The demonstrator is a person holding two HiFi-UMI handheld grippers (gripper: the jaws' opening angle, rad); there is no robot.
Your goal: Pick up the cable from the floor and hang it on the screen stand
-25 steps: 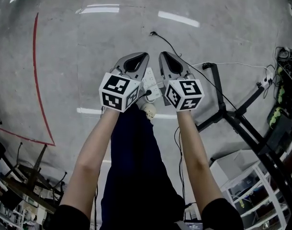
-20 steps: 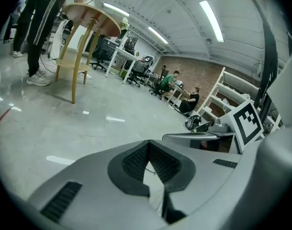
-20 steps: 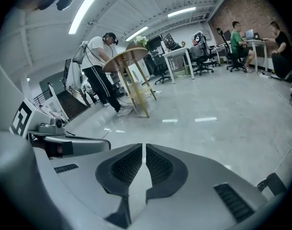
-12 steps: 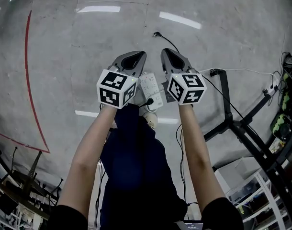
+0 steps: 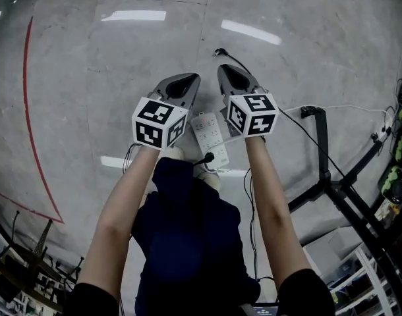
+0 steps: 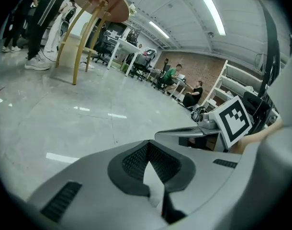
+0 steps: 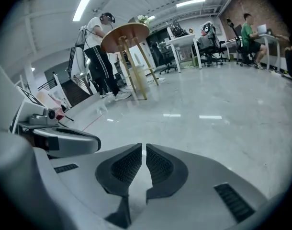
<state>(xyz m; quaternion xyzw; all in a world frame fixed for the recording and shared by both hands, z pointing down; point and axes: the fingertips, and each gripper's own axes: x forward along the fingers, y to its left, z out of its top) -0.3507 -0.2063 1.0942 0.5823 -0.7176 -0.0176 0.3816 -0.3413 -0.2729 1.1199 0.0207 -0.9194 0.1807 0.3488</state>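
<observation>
In the head view a thin black cable (image 5: pixel 220 52) lies on the grey floor. Its plug end is just beyond my grippers, and it runs right toward the black screen stand (image 5: pixel 321 151). My left gripper (image 5: pixel 187 80) and right gripper (image 5: pixel 225 69) are held side by side above the floor, pointing forward and down. In the left gripper view the left gripper (image 6: pixel 148 143) has its pads together with nothing between them. In the right gripper view the right gripper (image 7: pixel 143 147) is also shut and empty. Neither gripper view shows the cable.
A white power strip (image 5: pixel 209 133) lies on the floor between my arms, beside my shoe. A red line (image 5: pixel 26 110) curves at the left. White shelving (image 5: pixel 366 275) and gear stand at the lower right. A round wooden table (image 7: pixel 127 32) and several people are further off.
Both grippers have sunk toward the floor, still side by side and shut. The power strip shows more fully between them, and the stand has slid right in the head view.
</observation>
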